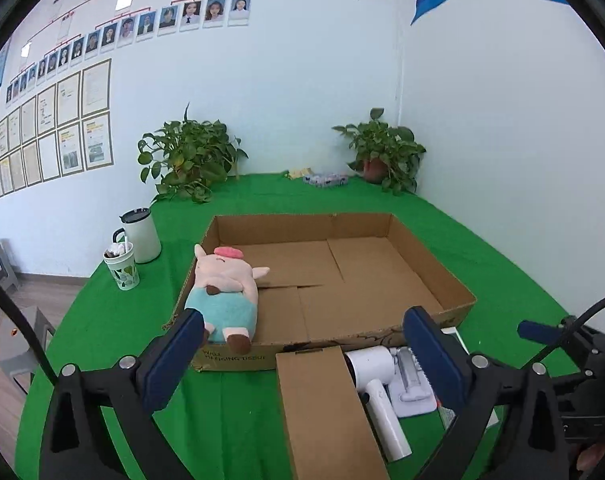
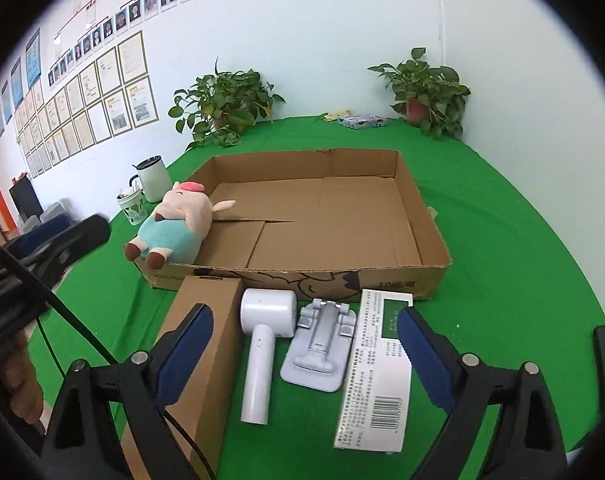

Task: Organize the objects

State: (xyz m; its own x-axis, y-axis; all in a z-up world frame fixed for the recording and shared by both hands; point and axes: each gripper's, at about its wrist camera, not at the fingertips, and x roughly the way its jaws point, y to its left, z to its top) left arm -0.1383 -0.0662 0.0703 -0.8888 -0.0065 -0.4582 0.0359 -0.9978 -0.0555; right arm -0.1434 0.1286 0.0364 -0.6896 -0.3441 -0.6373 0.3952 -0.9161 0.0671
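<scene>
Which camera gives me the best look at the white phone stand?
The right wrist view: the phone stand lies whole and unobstructed between the hair dryer and the white box. In the left wrist view, the left gripper's right finger covers part of the stand.

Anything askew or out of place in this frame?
Yes: the plush pig lies on its side across the left front corner of the cardboard tray, its feet hanging over the rim rather than fully inside. Nothing looks spilled or damaged.
</scene>
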